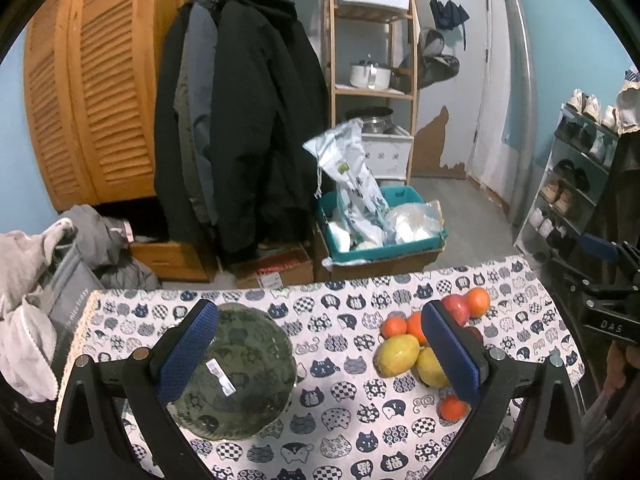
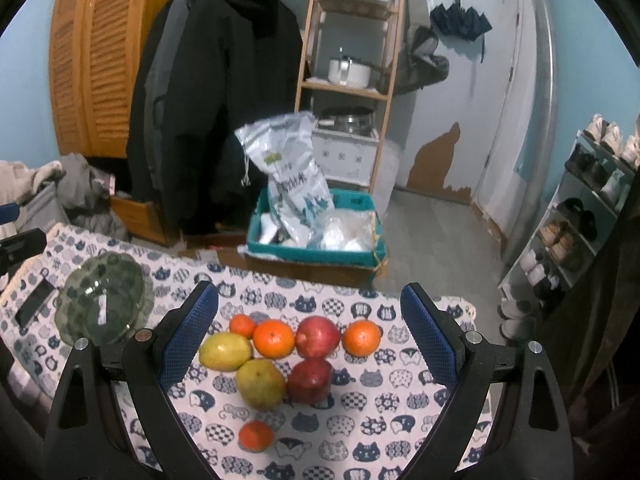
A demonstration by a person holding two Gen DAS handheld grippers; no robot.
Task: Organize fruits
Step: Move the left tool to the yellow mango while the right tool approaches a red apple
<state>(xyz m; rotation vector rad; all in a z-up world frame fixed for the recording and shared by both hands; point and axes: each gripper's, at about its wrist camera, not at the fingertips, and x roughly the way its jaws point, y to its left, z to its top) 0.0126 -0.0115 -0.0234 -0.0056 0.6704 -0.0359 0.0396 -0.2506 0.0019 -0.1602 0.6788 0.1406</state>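
Observation:
A green glass bowl [image 1: 236, 372] sits empty on the cat-print tablecloth [image 1: 332, 396], also in the right wrist view [image 2: 104, 296]. Right of it lies a cluster of fruit: two yellow lemons [image 2: 225, 351] [image 2: 260, 383], two red apples [image 2: 318, 336] [image 2: 310, 380] and several oranges [image 2: 274, 339] [image 2: 362, 338] [image 2: 256, 435]. My left gripper [image 1: 320, 352] is open above the table between the bowl and the fruit [image 1: 400, 354]. My right gripper [image 2: 310, 336] is open and empty, hovering over the fruit cluster.
A dark phone [image 2: 34, 306] lies left of the bowl. Beyond the table's far edge stand a teal box with bags [image 2: 316, 240], hanging coats [image 2: 216, 100], a wooden shelf [image 2: 348, 80] and a shoe rack [image 2: 580, 216]. Laundry [image 1: 36, 280] is piled at left.

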